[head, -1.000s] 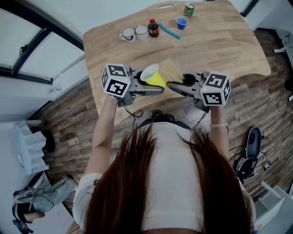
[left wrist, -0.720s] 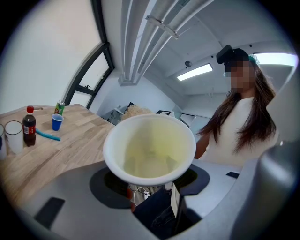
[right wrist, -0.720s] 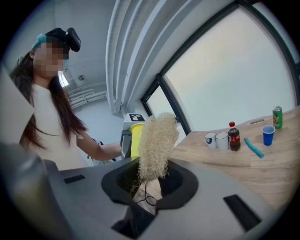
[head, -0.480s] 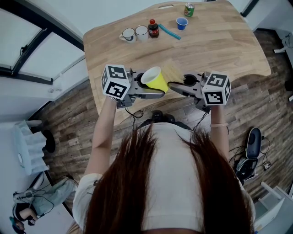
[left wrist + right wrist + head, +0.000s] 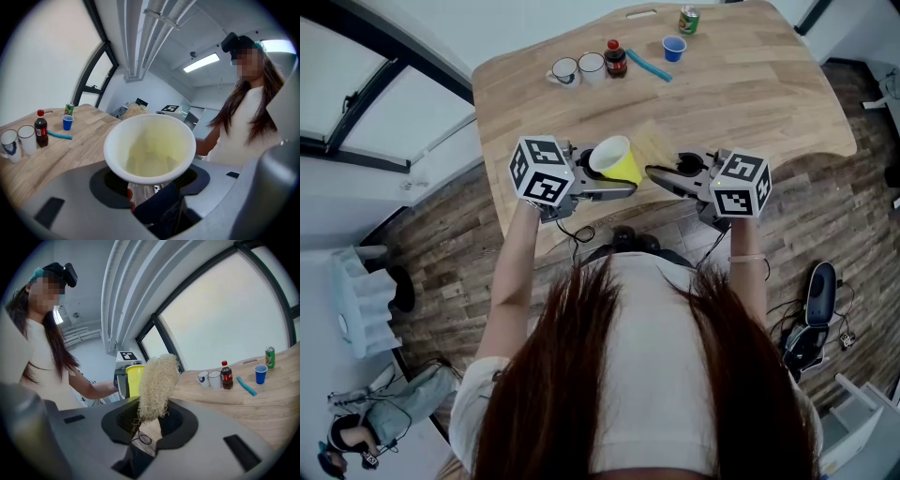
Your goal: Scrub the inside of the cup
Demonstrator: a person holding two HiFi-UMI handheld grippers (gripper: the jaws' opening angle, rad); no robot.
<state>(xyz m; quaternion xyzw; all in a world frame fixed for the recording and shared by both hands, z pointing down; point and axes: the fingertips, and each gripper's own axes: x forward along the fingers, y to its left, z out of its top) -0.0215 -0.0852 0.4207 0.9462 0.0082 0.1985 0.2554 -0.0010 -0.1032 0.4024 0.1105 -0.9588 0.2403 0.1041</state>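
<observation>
L gripper (image 5: 151, 190) spread wide, jaws clamped on yellow cup (image 5: 616, 160) w/ white inside. Cup held tilted in air over near edge of table (image 5: 741, 94), mouth facing back at L gripper's cam. R gripper (image 5: 149, 427) nearly closed, pinching loofah scrubber (image 5: 157, 383) by its base; scrubber just beside cup, outside it

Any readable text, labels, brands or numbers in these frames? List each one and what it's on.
No legible text in any view.
Label on the dark bottle: too small to read.
Print on the green can: blurred, unreadable.
Blue mark on the white mug: can't be made out.
Faces of the marker cubes: black-and-white square patterns only, no letters or digits.
</observation>
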